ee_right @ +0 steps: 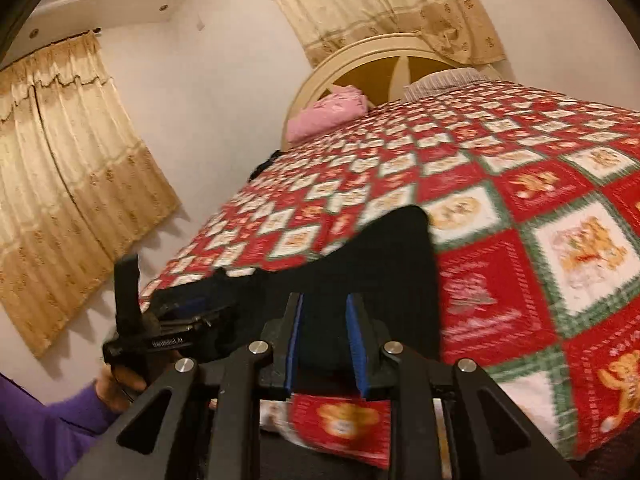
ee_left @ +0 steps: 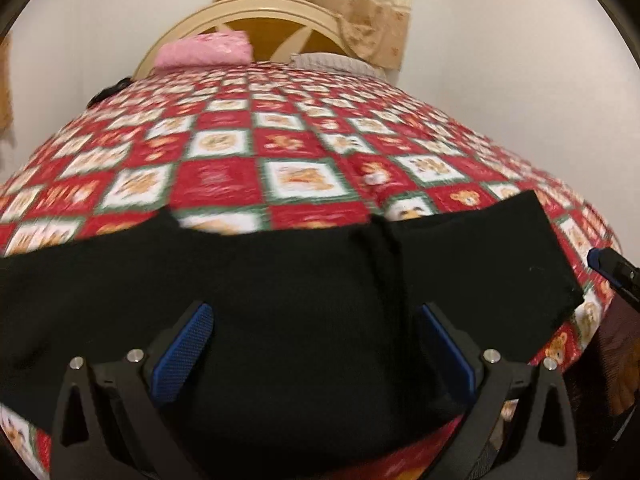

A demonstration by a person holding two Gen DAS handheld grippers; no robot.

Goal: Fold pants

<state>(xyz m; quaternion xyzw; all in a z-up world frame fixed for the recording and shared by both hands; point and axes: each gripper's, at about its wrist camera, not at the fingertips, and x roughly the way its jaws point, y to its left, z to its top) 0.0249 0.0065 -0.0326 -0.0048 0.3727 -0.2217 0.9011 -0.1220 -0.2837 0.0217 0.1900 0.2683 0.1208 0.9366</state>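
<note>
Black pants [ee_left: 304, 280] lie flat across the near edge of a bed with a red, white and green checked quilt [ee_left: 240, 152]. My left gripper [ee_left: 316, 316] is open, its blue pads [ee_left: 186, 350] wide apart just above the black cloth. The right gripper's tip shows at the right edge of the left wrist view [ee_left: 612, 268]. In the right wrist view the pants [ee_right: 384, 264] stretch leftwards along the bed edge. My right gripper [ee_right: 323, 308] is open a little over the pants' near end. The left gripper [ee_right: 168, 328] is over the far end.
A pink folded cloth [ee_left: 204, 52] and a pale pillow [ee_left: 336, 62] lie at the cream headboard [ee_left: 256, 8]. Beige curtains [ee_right: 64, 168] hang on the wall to the left of the bed. A purple sleeve [ee_right: 48, 420] shows at lower left.
</note>
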